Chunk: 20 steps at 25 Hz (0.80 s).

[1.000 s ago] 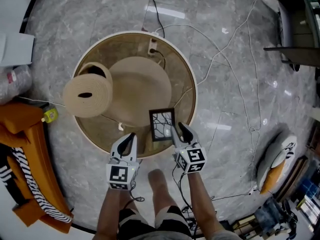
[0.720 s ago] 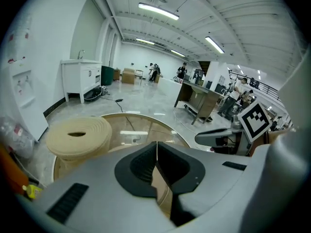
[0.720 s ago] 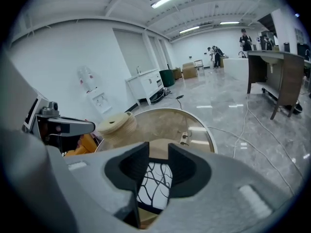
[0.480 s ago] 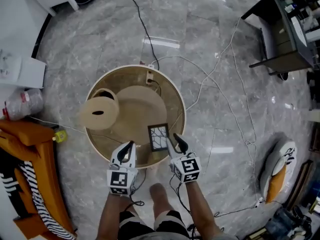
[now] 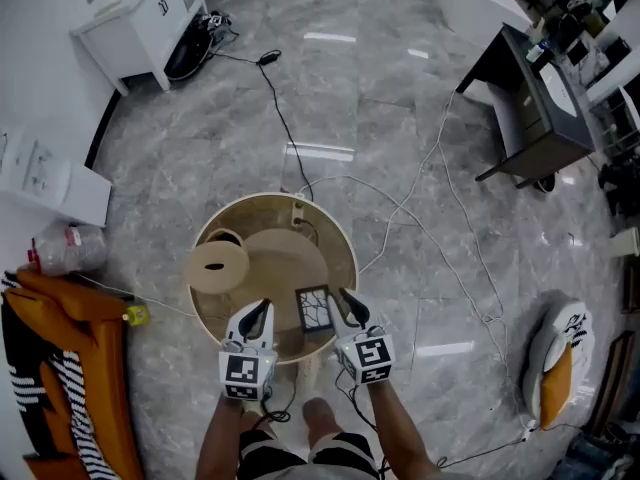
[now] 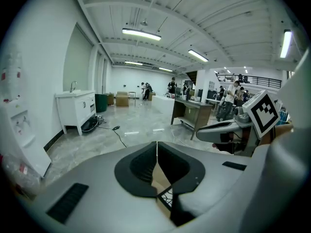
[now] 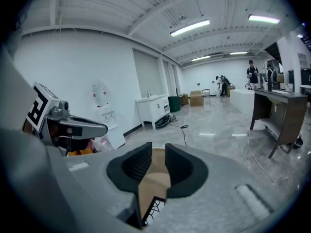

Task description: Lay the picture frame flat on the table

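Observation:
A small black picture frame (image 5: 313, 309) with a white, branch-patterned face sits near the front edge of the round wooden table (image 5: 340, 258). I cannot tell whether it lies flat or leans. My right gripper (image 5: 347, 302) is just beside the frame's right edge; its jaws are closing, with a narrow gap still between the pads. In the right gripper view (image 7: 158, 152) the frame (image 7: 151, 207) shows below the gap, not pressed by the pads. My left gripper (image 5: 260, 313) hovers left of the frame, its pads touching in the left gripper view (image 6: 156, 147).
A woven straw hat (image 5: 222, 265) overhangs the table's left side, and a power strip (image 5: 297, 211) lies at its far edge with a cable (image 5: 285, 118) running off. An orange seat (image 5: 60, 368) stands left, a white cabinet (image 5: 140, 18) far left, a dark desk (image 5: 535, 108) right.
The head view has pulled up and back, so the table looks smaller and more floor shows. Both grippers stay at the table's front edge on either side of the frame.

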Available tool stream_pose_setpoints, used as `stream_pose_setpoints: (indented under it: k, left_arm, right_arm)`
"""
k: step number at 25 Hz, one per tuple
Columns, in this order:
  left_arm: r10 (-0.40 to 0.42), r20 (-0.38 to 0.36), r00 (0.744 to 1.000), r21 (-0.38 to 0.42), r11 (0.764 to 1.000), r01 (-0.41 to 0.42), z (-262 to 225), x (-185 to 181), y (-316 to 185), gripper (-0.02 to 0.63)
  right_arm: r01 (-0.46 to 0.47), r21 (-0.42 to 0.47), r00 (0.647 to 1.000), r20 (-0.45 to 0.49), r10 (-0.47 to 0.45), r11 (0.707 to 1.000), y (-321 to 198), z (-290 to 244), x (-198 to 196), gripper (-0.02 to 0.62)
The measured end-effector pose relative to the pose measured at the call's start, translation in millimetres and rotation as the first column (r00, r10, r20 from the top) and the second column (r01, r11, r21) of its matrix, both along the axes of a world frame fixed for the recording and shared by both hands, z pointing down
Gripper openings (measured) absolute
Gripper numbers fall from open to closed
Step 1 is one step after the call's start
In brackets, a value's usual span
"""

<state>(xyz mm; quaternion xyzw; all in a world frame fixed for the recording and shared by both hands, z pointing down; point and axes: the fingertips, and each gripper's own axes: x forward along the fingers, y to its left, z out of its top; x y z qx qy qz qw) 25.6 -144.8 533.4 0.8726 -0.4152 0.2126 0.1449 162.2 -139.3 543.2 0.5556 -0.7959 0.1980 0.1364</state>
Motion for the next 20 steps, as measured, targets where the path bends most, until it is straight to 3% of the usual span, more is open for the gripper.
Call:
stream_pose_setpoints:
  k: [10,20]
  left_arm:
    - [0.025,-0.030,0.999,0.109,0.994,-0.021,-117,13,27,0.025]
    - [0.019,-0.042,0.999,0.190,0.982,-0.011,-188,1,72,0.025]
  right_arm:
    - [-0.019,0.130,1.000,-0.012,0.021,0.991,28,-128,6,0.047]
    - [0.011,0.233,1.000,-0.015,-0.008,0.972,77,-212,-6,0.001]
